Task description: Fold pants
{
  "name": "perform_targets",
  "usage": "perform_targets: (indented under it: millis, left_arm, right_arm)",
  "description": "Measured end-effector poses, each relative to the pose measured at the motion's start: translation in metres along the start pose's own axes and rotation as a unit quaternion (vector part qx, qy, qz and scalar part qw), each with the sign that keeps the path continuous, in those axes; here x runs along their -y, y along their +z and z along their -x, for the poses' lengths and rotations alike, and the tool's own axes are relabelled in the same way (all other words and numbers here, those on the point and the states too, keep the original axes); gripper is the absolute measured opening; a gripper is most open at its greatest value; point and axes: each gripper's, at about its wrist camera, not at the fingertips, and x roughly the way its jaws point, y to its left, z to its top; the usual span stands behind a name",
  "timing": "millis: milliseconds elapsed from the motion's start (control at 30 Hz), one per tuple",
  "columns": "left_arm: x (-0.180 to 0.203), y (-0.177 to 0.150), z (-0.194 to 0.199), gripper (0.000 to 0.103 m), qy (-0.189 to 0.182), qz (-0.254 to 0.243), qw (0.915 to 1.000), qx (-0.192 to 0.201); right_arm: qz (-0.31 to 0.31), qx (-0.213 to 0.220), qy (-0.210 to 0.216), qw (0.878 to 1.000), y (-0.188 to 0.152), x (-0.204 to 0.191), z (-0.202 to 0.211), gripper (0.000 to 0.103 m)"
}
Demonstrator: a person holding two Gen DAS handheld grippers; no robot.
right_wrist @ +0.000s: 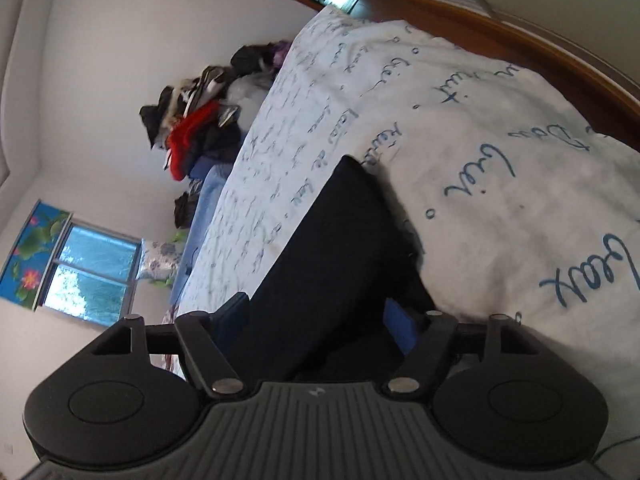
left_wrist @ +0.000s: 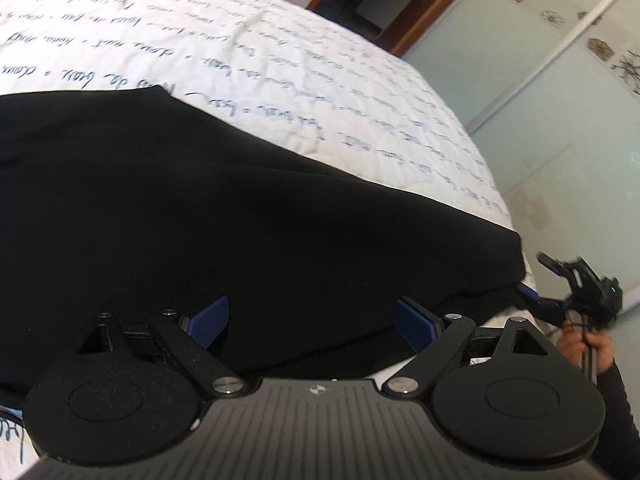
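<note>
Black pants (left_wrist: pixel 200 200) lie spread on a white bed cover (left_wrist: pixel 280 60) printed with blue script. My left gripper (left_wrist: pixel 312 320) hovers low over the dark cloth, its blue pads (left_wrist: pixel 210 320) wide apart with nothing pinched: open. At the pants' right corner by the bed edge a hand (left_wrist: pixel 580 348) holds my right gripper (left_wrist: pixel 536 276). In the rolled right wrist view the pants (right_wrist: pixel 340 248) run in between the right gripper's (right_wrist: pixel 316 320) fingers. Its blue pad (right_wrist: pixel 400 324) shows beside the cloth, and the jaws stand apart around it without pressing.
The bed cover (right_wrist: pixel 480 160) bulges beside the pants. A pile of mixed clothes (right_wrist: pixel 192 128) sits at the far side of the bed, near a window (right_wrist: pixel 92 272). A wooden bed frame (right_wrist: pixel 520 40) borders the cover. Frosted sliding doors (left_wrist: pixel 540 100) stand past the bed edge.
</note>
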Motion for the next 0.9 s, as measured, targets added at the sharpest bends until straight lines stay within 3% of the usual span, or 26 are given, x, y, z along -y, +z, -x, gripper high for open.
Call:
perform_targets:
  millis: [233, 333, 500, 567, 633, 733, 800, 900]
  left_arm:
    - [0.008, -0.007, -0.011, 0.091, -0.016, -0.006, 0.9997, -0.019]
    - [0.019, -0.010, -0.015, 0.091, -0.022, -0.026, 0.9991, -0.025]
    - [0.027, -0.006, -0.017, 0.091, -0.034, -0.031, 0.9986, -0.025]
    - [0.024, -0.004, -0.010, 0.091, -0.049, -0.027, 0.9982, -0.020]
    - [0.021, -0.003, -0.006, 0.092, -0.063, -0.019, 0.9977, -0.013]
    - [0.019, 0.000, -0.016, 0.093, -0.068, -0.001, 0.9976, -0.015]
    - [0.018, 0.004, -0.020, 0.093, -0.062, 0.004, 0.9979, -0.021]
    - [0.019, 0.007, -0.020, 0.093, -0.067, 0.000, 0.9977, -0.013]
  right_arm:
    - [-0.006, 0.009, 0.023, 1.000, 0.004, -0.011, -0.033, 0.071]
    - [0.015, 0.018, 0.011, 1.000, 0.002, -0.017, -0.039, 0.003]
    - [0.052, 0.060, 0.057, 0.995, 0.002, -0.050, -0.013, 0.003]
    - [0.060, 0.053, 0.063, 0.995, 0.003, -0.059, -0.004, 0.003]
    - [0.068, 0.040, 0.026, 0.997, 0.000, -0.049, 0.001, 0.003]
    - [-0.005, 0.005, -0.045, 0.999, 0.002, 0.004, -0.007, 0.004]
    - [-0.060, 0.000, -0.026, 0.998, -0.003, 0.028, -0.008, 0.003]
    - [-0.054, 0.016, -0.036, 0.998, -0.003, 0.016, 0.007, 0.009]
